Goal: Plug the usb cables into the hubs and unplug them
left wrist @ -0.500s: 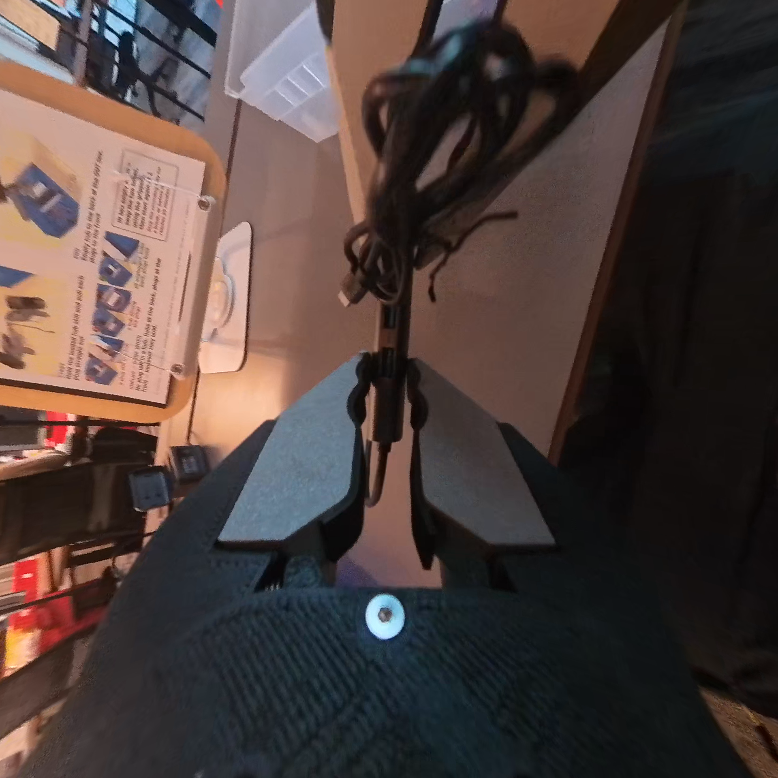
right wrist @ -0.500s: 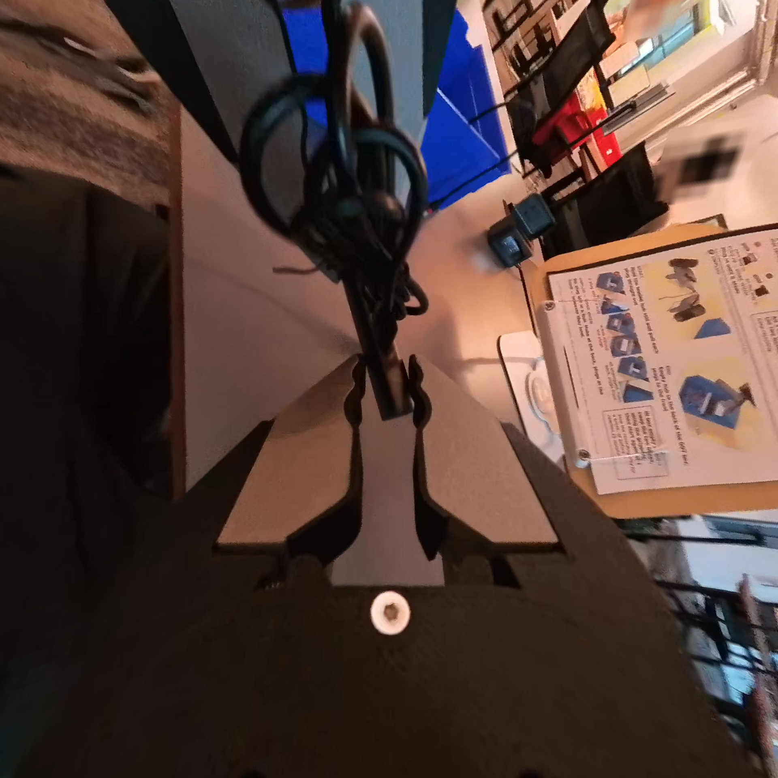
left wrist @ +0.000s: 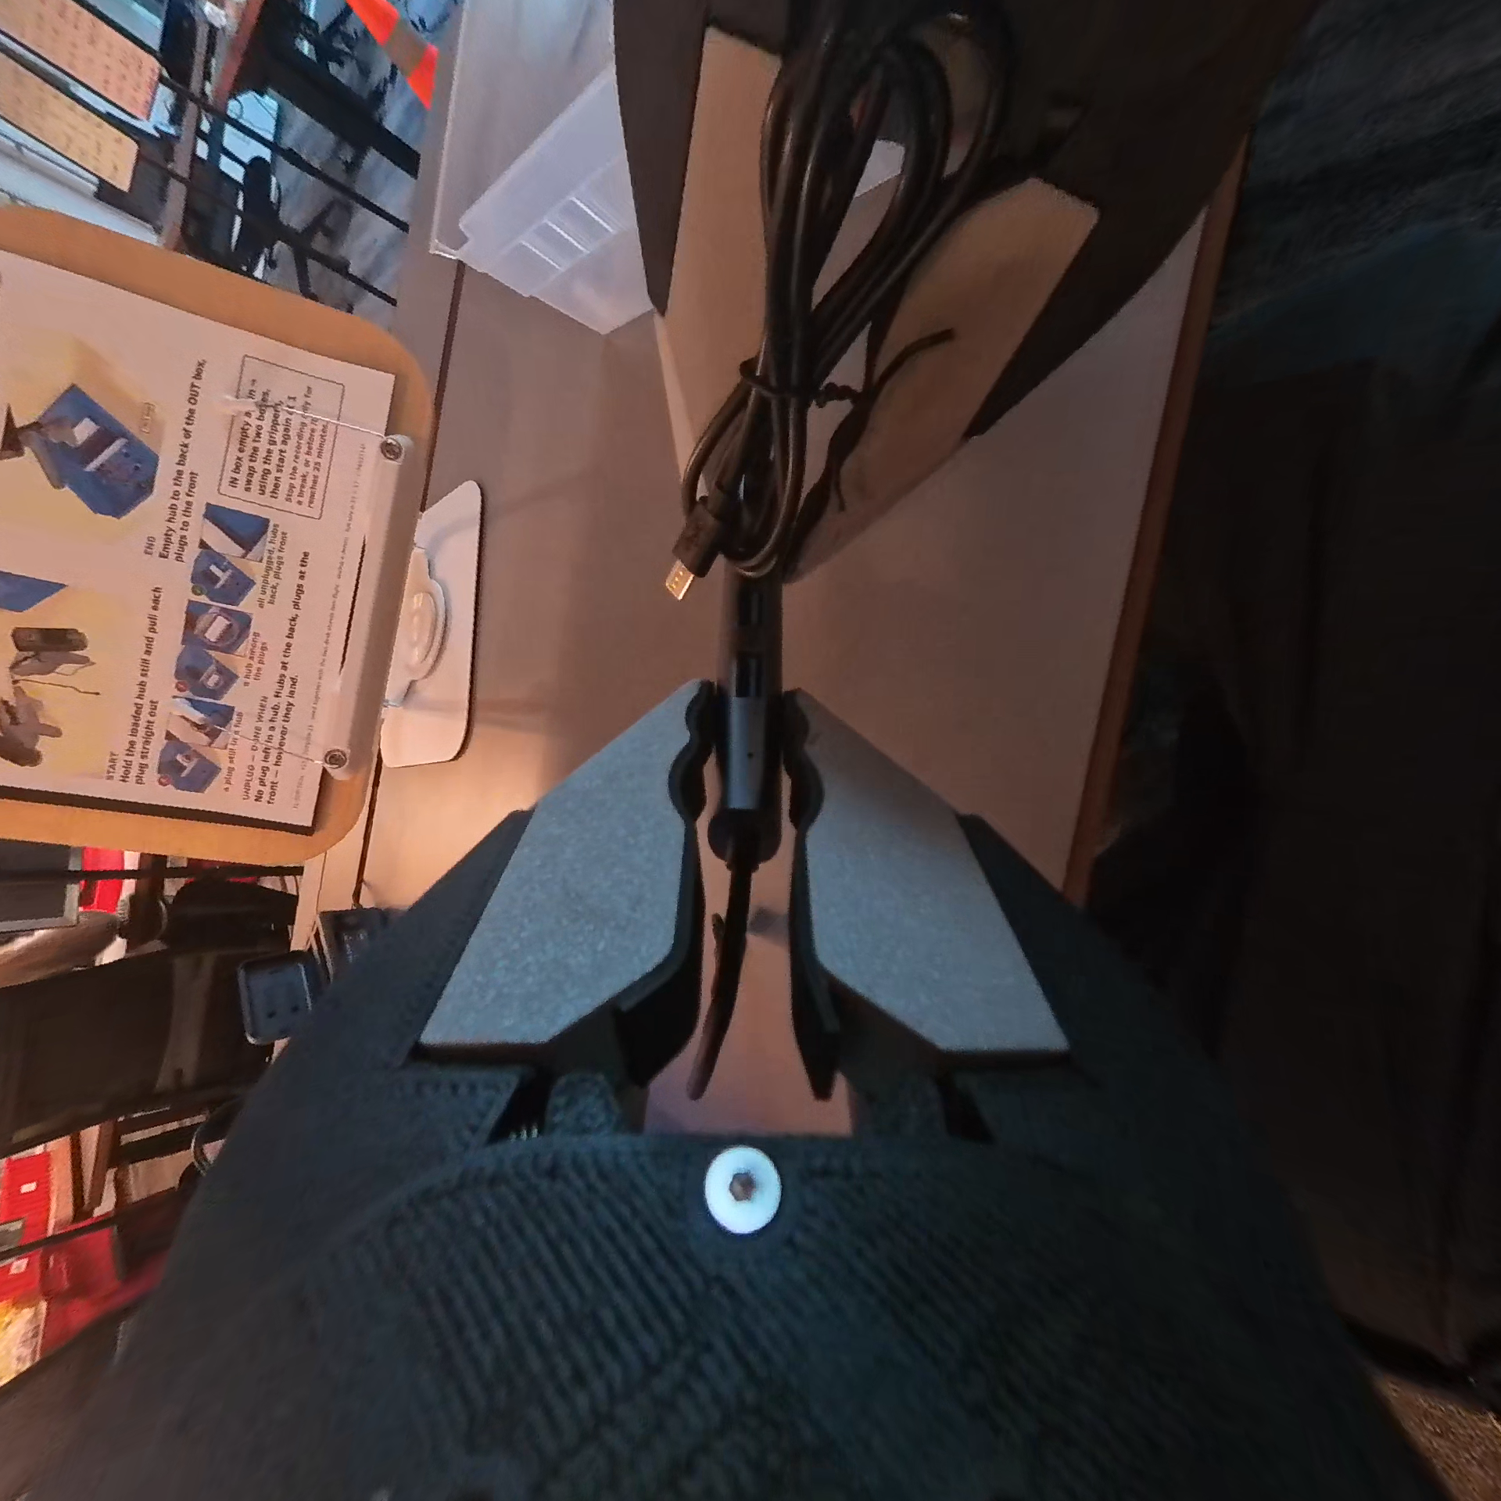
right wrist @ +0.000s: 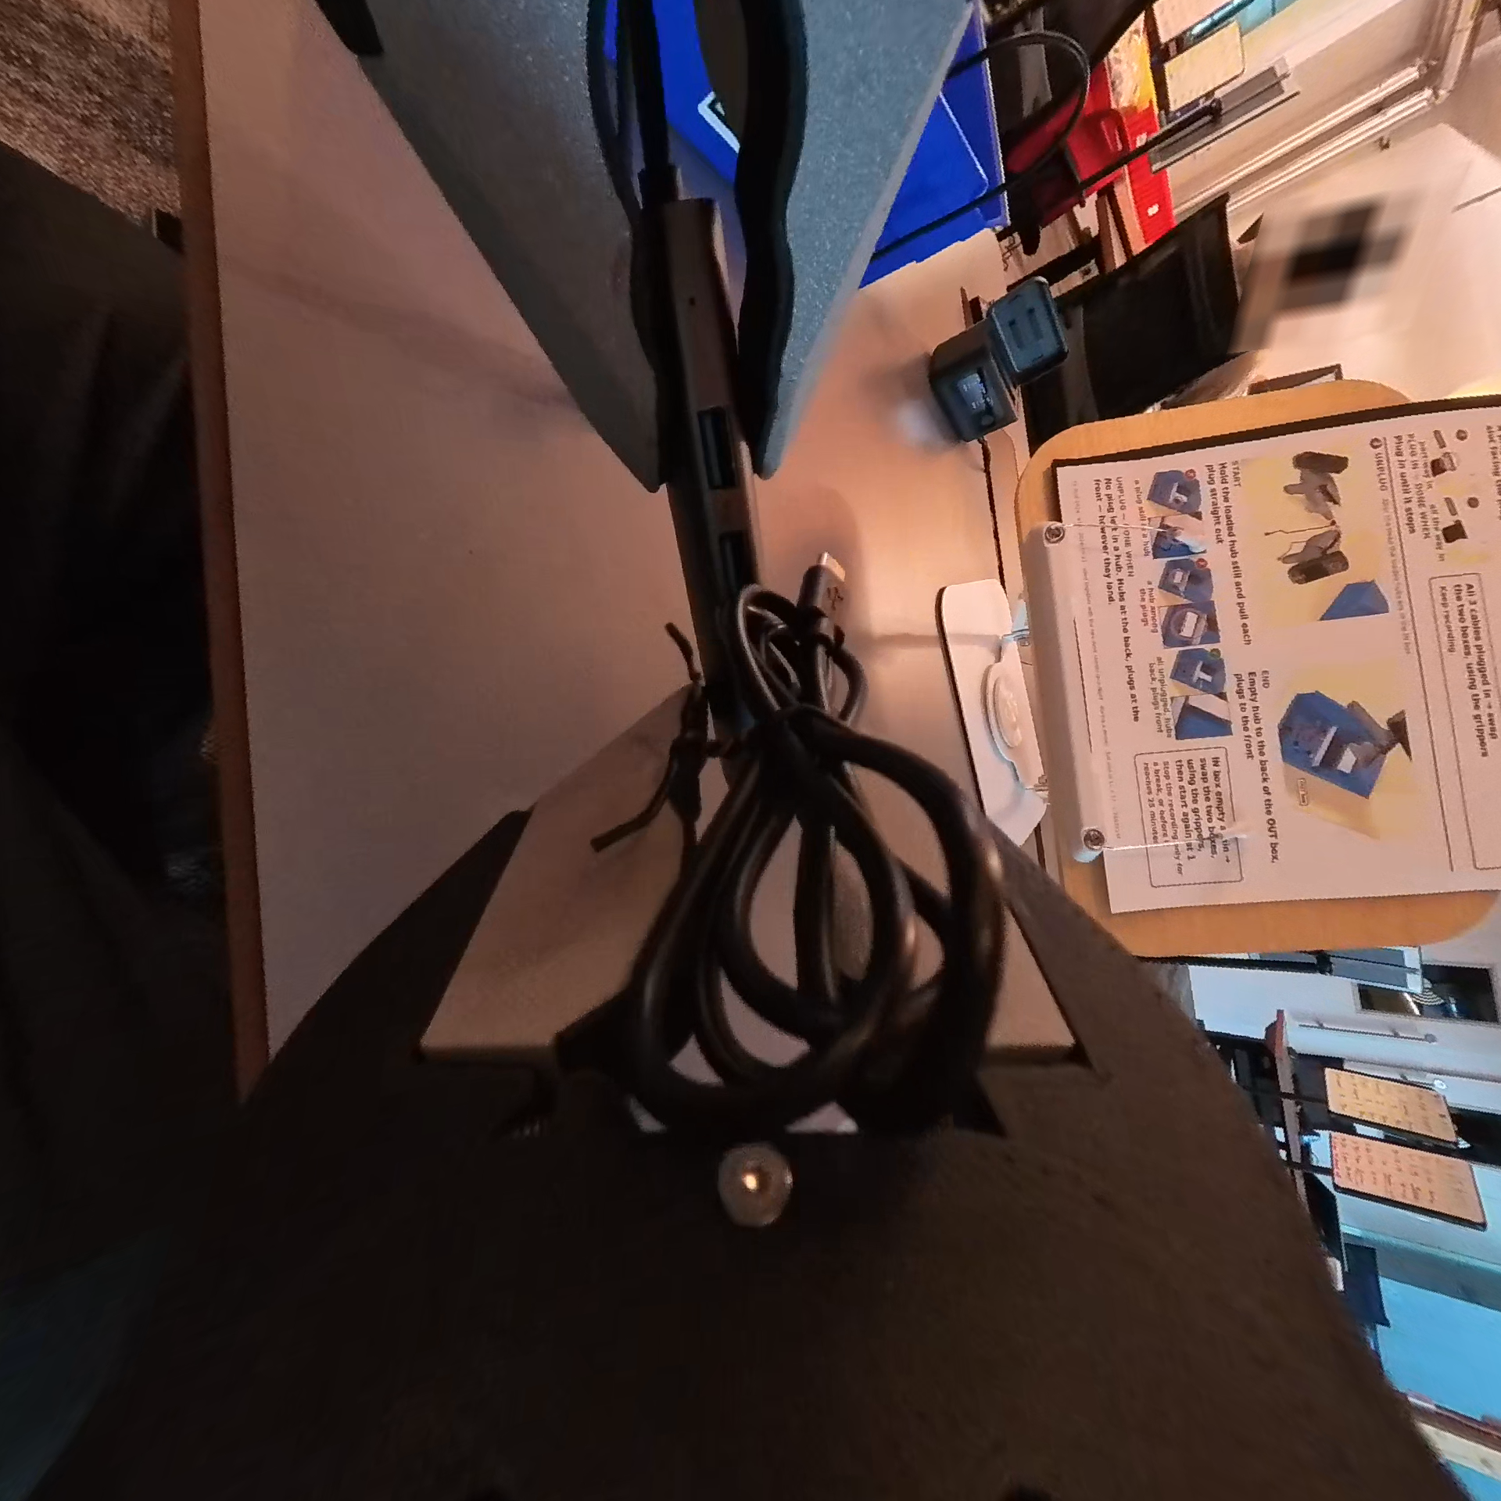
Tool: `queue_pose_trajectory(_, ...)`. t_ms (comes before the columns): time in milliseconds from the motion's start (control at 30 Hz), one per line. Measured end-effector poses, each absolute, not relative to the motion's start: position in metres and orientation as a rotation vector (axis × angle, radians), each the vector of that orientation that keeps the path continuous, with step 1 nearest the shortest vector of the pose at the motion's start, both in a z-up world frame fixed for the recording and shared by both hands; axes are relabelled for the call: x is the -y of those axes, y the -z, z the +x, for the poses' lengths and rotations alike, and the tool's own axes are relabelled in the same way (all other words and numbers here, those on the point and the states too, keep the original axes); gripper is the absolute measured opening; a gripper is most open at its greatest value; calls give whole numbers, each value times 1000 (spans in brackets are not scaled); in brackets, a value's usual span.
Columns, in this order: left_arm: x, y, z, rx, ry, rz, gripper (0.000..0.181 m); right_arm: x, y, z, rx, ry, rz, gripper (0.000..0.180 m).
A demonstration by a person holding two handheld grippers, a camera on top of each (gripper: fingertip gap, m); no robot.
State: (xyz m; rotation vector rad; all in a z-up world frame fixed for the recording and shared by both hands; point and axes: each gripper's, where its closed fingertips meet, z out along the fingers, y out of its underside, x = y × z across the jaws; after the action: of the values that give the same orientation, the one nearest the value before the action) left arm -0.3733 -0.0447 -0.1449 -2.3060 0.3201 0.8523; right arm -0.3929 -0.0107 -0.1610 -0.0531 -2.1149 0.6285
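Your bench carries a wooden board with a printed instruction sheet clipped on. A white flat pad lies just beside it. A clear plastic bin and a blue bin sit at opposite edges, two small black adapters near the blue one.

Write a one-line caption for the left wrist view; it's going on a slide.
Left gripper clamps a slim grey USB hub, a tied black cable bundle dangling beyond it.

The pale table carries a clear plastic bin, a white holder and a wooden instruction board.
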Motion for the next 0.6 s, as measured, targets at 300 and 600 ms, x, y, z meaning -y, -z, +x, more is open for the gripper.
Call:
queue_pose_trajectory(300, 48, 149, -381, -252, -806, -2310, 14, 13, 162, -390, 2122, -627, -34, 15)
queue_pose_trajectory(600, 49, 156, -387, -239, -802, -2321, 15, 13, 164, -390, 2123, -640, -17, 14)
